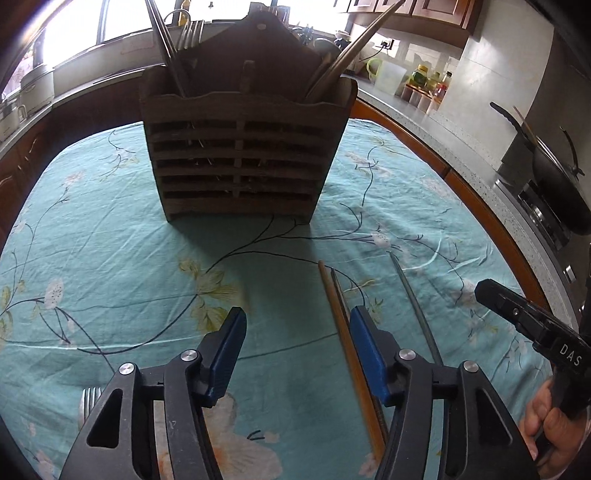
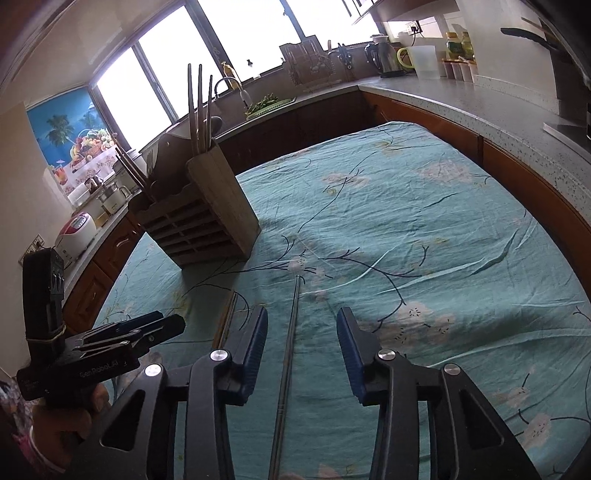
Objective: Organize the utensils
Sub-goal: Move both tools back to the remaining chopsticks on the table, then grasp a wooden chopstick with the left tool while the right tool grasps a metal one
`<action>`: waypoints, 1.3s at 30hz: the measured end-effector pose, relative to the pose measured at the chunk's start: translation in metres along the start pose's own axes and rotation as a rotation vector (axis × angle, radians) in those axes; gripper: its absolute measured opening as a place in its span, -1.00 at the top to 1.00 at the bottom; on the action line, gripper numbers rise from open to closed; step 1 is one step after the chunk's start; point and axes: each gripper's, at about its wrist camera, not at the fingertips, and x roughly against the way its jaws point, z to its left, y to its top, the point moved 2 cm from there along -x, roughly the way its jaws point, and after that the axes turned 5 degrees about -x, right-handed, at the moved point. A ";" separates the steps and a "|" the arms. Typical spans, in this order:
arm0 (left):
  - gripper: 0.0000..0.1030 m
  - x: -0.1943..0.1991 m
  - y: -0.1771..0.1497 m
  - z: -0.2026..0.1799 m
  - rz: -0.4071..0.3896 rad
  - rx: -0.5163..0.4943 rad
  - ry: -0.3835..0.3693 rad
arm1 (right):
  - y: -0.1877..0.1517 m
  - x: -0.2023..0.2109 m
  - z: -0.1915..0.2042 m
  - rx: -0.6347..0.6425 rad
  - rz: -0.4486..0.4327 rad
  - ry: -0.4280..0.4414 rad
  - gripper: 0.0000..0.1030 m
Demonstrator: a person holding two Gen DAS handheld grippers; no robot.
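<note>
**Loose utensils on the cloth, wooden caddy behind**

Nearest: left gripper point(image 1: 295, 321), jaws spread wide, nothing between its pads; a wooden chopstick point(image 1: 347, 354) lies on the floral tablecloth point(image 1: 110, 258) just inside its right-hand finger, with a darker thin stick point(image 1: 341, 295) touching alongside. Fork tines point(image 1: 88, 400) show at the lower left, partly hidden by the gripper body.

Right gripper point(image 2: 301, 325), jaws likewise spread, holding nothing; one metal chopstick point(image 2: 290, 350) lies on the cloth between its fingers, not touched by either pad.

Loose count: one wooden chopstick, one dark stick, one metal chopstick, one fork visible.

Middle: wooden utensil caddy point(image 1: 240, 158), slatted front, upright on the cloth, well apart from the loose pieces. Its left compartment holds forks point(image 1: 190, 33) and dark sticks; its right holds leaning wooden chopsticks point(image 1: 365, 40); the middle contents cannot be told.

Far: countertop point(image 2: 480, 107) with kettle point(image 2: 384, 57), plastic jug point(image 2: 424, 61), jars, a black wok point(image 1: 554, 177) on the stove.
</note>
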 end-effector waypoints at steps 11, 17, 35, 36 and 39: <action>0.44 -0.057 0.016 -0.015 0.074 -0.065 0.001 | 0.004 -0.022 -0.003 -0.011 0.030 0.004 0.33; 0.69 -0.061 0.007 -0.028 0.075 -0.191 0.018 | 0.006 -0.026 -0.005 -0.013 0.041 -0.001 0.33; 0.82 -0.045 -0.005 -0.013 0.083 -0.132 0.032 | 0.011 -0.085 0.029 0.226 0.144 -0.128 0.36; 0.83 -0.046 -0.006 -0.015 0.075 -0.141 0.042 | 0.010 -0.086 0.031 0.248 0.144 -0.142 0.41; 0.86 -0.047 -0.008 -0.019 0.058 -0.154 0.054 | 0.008 -0.087 0.034 0.282 0.145 -0.160 0.69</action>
